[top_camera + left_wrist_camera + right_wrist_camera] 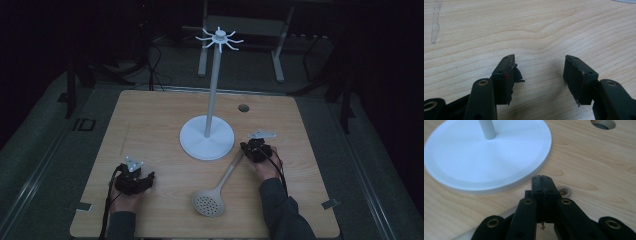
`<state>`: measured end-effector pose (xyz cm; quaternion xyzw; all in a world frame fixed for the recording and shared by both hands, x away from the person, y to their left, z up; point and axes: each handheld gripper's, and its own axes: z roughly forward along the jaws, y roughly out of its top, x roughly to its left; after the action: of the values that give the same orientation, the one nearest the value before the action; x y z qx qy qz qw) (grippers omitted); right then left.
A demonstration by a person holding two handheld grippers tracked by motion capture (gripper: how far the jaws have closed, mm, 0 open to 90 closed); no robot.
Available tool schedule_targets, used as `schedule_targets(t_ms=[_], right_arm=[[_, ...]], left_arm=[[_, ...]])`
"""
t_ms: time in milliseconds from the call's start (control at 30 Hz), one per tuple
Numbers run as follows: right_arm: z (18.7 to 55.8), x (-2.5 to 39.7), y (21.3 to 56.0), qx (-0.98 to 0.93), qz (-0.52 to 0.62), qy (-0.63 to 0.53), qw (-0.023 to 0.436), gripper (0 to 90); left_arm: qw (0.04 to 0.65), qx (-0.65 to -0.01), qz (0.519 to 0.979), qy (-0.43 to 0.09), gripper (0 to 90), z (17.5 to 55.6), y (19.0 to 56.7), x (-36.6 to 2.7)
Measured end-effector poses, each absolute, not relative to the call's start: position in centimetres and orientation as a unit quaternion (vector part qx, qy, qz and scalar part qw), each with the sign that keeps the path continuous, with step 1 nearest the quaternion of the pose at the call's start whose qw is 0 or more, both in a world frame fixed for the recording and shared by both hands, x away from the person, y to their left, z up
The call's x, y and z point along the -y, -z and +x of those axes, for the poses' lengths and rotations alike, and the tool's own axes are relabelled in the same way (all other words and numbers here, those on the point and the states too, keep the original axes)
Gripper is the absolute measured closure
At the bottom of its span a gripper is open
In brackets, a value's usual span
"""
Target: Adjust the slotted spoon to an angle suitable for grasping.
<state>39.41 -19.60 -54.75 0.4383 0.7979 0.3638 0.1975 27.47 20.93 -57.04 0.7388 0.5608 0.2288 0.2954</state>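
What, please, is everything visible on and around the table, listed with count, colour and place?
Hook stand: one, white, round base at table centre, tall pole topped by hooks.
Slotted spoon: one, beige, near the front edge, handle angled up toward the right gripper.
Table: one, light wood, with a round hole toward the far right.
Metal frame: one, grey, on the floor behind the table.
Left gripper: one, black, front left, jaws apart over bare wood.
Right gripper: one, black, beside the stand's base, jaws together above the spoon's handle end.
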Motion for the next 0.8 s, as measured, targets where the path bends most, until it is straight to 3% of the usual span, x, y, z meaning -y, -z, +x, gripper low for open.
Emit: schedule_targets(t_ms=[800], right_arm=[[41.7, 17.6, 56.1, -0.815, 0.447, -0.314, 0.193, 90.0]], left_arm=[[0.294, -0.560, 0.740, -0.228, 43.4, 27.4, 57.0, -21.0]])
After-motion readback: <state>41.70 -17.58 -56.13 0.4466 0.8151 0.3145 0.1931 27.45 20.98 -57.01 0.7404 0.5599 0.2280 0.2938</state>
